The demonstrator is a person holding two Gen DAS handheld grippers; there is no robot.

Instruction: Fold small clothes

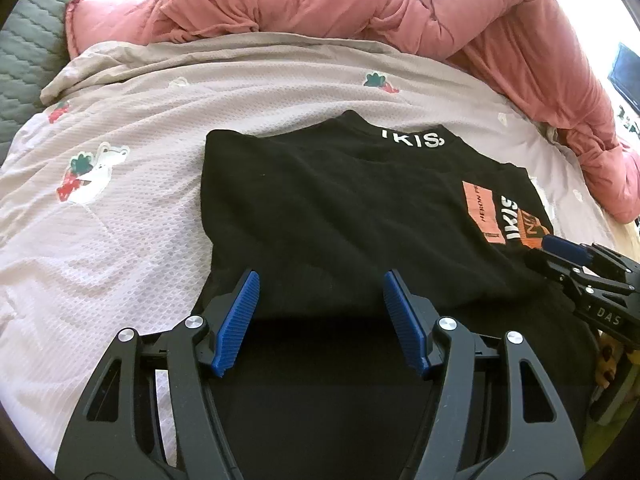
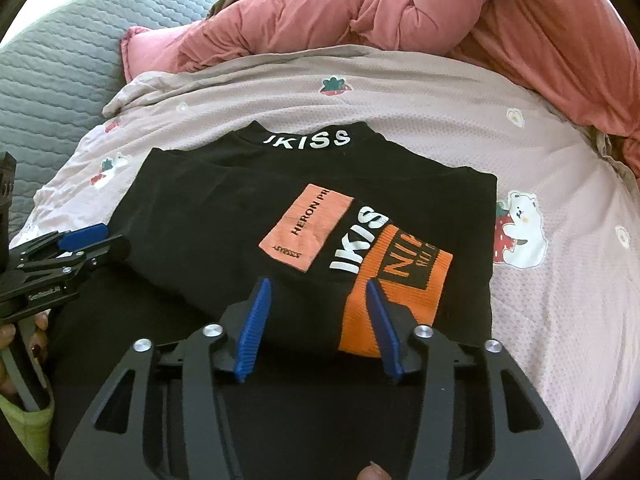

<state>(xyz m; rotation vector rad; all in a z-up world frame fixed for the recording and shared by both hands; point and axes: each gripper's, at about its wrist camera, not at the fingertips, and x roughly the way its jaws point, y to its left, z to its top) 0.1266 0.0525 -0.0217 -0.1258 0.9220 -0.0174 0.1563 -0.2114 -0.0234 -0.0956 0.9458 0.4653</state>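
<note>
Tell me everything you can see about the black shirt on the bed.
The black shirt looks like soft knit, folded into a rough rectangle and lying flat on the pale pink printed bedsheet. White letters run across its collar at the far edge; peach and orange patches with black and white lettering sit on top toward the right. Its near edge lies between the open pads of the left gripper and right gripper.

A black, matt knitted-cloth garment (image 2: pixel 224 216) with orange woven patches is seen on a pale pink, waffle-textured cloth bedsheet (image 1: pixel 132 184). Behind it a salmon-pink, smooth, puffy quilted duvet (image 1: pixel 460 12) and a grey stitched, quilted mattress cover (image 2: pixel 52 80) are shown. Matt black plastic gripper frames carry ribbed blue pads (image 1: pixel 236 320) and shiny metal screws (image 2: pixel 424 332).
</note>
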